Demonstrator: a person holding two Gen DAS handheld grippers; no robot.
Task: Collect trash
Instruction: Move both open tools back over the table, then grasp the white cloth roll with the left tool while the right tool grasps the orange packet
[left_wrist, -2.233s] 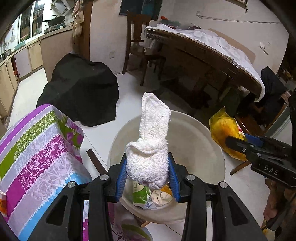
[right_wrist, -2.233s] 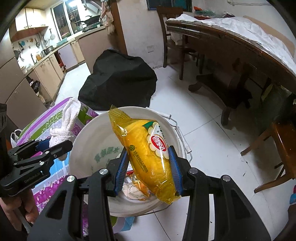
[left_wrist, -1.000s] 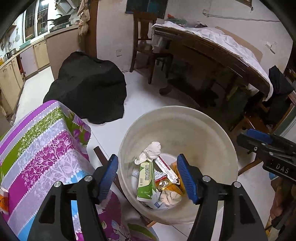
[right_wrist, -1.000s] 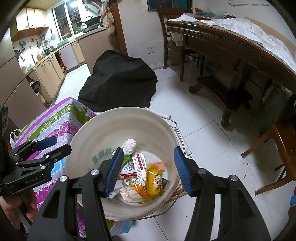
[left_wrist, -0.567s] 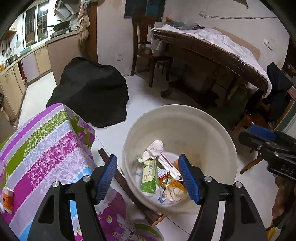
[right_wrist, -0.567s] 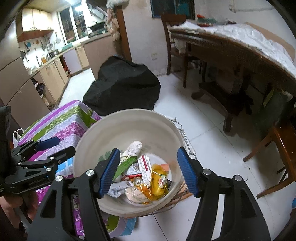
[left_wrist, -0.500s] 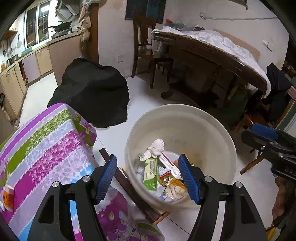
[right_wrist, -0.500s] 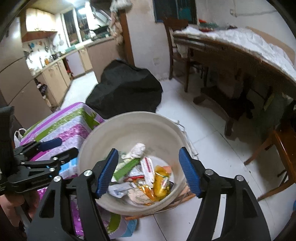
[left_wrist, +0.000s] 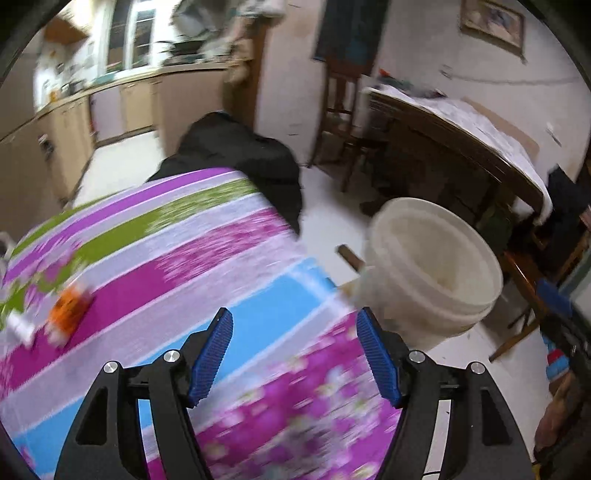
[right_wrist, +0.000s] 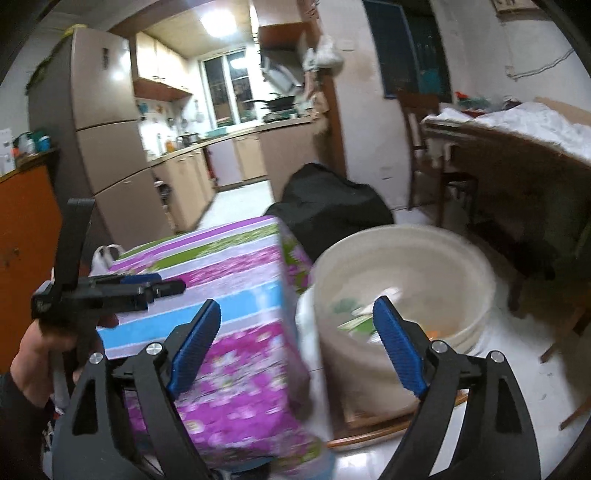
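Note:
My left gripper (left_wrist: 294, 352) is open and empty above a table under a striped floral cloth (left_wrist: 192, 266). On that cloth at the far left lie a small orange wrapper (left_wrist: 68, 314) and a blurred white scrap (left_wrist: 20, 328). The white bucket (left_wrist: 432, 273) stands on the floor beside the table, to the right of the gripper. In the right wrist view my right gripper (right_wrist: 297, 343) has its jaws opening with nothing between them, straddling the table corner (right_wrist: 236, 280) and the bucket (right_wrist: 402, 273), which holds blurred trash. A hand carries the left gripper (right_wrist: 110, 291) at the left.
A black covered heap (left_wrist: 240, 158) sits on the floor behind the table. A dark wooden table with a white cover (left_wrist: 461, 122) and a chair (left_wrist: 340, 110) stand at the right. A fridge (right_wrist: 99, 129) and kitchen cabinets (right_wrist: 192, 177) lie at the back left.
The white towel and the yellow packet have dropped into the bucket. Both grippers have swung left, away from over the bucket toward the cloth-covered table. The right jaws have widened.

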